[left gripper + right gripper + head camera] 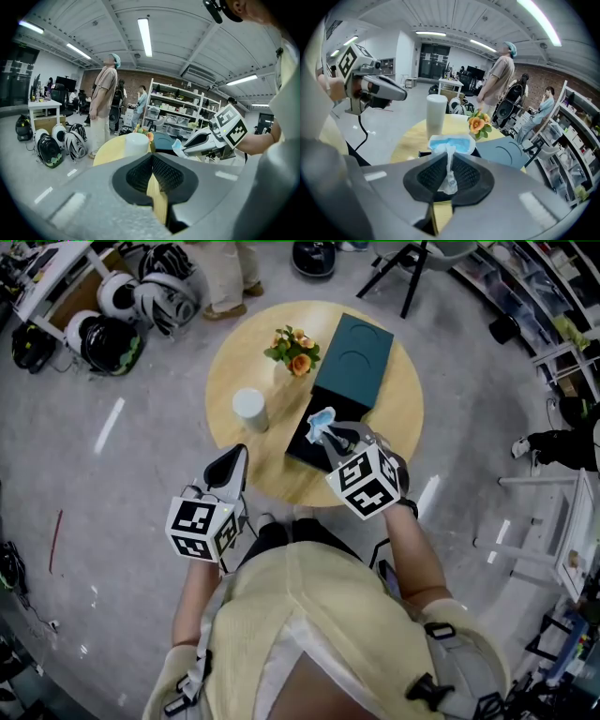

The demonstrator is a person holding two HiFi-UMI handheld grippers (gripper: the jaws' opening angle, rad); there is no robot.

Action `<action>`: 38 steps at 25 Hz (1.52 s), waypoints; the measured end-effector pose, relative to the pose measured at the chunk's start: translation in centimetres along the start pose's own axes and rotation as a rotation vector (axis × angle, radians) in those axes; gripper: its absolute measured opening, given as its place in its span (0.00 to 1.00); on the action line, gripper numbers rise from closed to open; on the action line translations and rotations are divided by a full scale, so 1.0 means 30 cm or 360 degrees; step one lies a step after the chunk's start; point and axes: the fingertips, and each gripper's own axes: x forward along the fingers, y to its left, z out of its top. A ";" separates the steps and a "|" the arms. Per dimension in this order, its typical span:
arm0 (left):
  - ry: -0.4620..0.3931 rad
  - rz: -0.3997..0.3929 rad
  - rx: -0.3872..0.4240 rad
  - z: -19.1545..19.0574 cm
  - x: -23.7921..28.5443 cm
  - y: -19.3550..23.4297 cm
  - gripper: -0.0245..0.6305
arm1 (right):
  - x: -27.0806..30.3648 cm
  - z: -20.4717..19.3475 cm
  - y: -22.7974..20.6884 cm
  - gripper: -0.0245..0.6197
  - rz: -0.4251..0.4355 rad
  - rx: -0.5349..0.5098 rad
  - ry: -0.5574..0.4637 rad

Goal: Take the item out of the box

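A dark open box (302,448) lies on the round wooden table (234,362), and its teal lid (353,360) lies just behind it. My right gripper (330,432) hovers over the box, shut on a light-blue packet in clear plastic (322,420). In the right gripper view the plastic tail (450,176) is pinched between the pads and the blue packet (451,144) sticks out ahead of them. My left gripper (230,463) hangs at the table's near edge, jaws together and holding nothing. The left gripper view shows the right gripper (187,145) with the packet (177,146).
A white cup (250,410) stands left of the box, and a small bunch of orange flowers (294,348) sits behind it. Helmets (103,338) lie on the floor at the far left. A person's legs (228,282) are beyond the table, and shelving (553,296) lines the right.
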 end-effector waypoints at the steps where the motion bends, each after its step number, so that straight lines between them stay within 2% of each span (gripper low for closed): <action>1: -0.0003 -0.0002 0.0003 0.002 -0.005 -0.001 0.04 | -0.012 0.006 0.006 0.10 -0.0004 0.0008 -0.0013; 10: -0.0054 -0.0021 0.0018 0.019 -0.032 -0.021 0.04 | -0.125 0.056 0.026 0.09 -0.0083 0.0065 -0.0149; 21: -0.0102 -0.0016 0.0055 0.063 -0.082 -0.033 0.04 | -0.250 0.164 0.058 0.09 -0.0070 0.0165 -0.0399; 28: -0.0137 -0.0005 0.0081 0.091 -0.101 -0.040 0.04 | -0.278 0.161 0.052 0.08 -0.0082 0.0246 -0.0459; 33: -0.0151 0.0002 0.0079 0.101 -0.108 -0.045 0.04 | -0.298 0.175 0.031 0.07 -0.0112 0.0340 -0.0560; 38: -0.0156 0.0008 0.0082 0.102 -0.115 -0.050 0.04 | -0.312 0.189 0.033 0.07 -0.0108 0.0362 -0.0600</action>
